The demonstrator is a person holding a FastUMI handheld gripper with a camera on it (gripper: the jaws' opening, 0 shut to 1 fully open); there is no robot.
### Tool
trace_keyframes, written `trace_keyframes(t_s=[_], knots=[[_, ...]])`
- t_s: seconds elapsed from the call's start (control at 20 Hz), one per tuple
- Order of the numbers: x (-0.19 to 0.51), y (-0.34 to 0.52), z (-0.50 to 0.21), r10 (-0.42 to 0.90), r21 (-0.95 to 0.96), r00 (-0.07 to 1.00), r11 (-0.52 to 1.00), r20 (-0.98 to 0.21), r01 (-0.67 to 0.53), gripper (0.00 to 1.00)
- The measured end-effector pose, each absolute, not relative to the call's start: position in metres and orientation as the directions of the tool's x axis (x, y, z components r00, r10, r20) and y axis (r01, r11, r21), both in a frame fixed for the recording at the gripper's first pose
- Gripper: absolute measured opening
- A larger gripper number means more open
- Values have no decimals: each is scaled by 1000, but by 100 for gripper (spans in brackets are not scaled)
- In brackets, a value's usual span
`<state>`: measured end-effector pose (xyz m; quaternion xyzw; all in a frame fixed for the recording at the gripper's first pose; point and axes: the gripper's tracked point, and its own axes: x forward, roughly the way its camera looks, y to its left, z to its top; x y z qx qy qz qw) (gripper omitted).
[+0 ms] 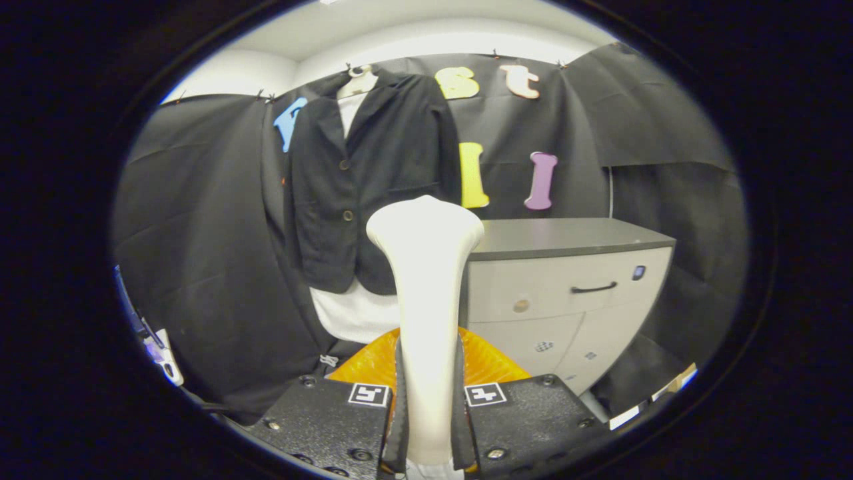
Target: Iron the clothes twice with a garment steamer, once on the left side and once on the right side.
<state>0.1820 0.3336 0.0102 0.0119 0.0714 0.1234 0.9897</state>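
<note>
Gripper view shows our tool (426, 407) clamped on the white garment steamer (425, 280), both fingers pressing its handle so the head stands upright and aimed forward. Beyond it hangs the black jacket (363, 173), beside a grey cabinet (566, 280), not yet touched.

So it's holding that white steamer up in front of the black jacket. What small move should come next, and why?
Probably carry the steamer forward and a little left, toward one side of the jacket. The gripper already has its jaws closed on the steamer's handle, so the grasp looks done. The steamer head seems well short of the cloth, and the jacket hangs beyond it beside the cabinet.
</note>
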Motion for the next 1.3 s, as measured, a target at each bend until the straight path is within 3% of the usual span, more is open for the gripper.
trace_keyframes(t_s=[0.55,1.3], knots=[[82,147,-32,131,57,981,991,-142,-124,28],[44,82,-59,66,47,986,997,-152,-59,28]])
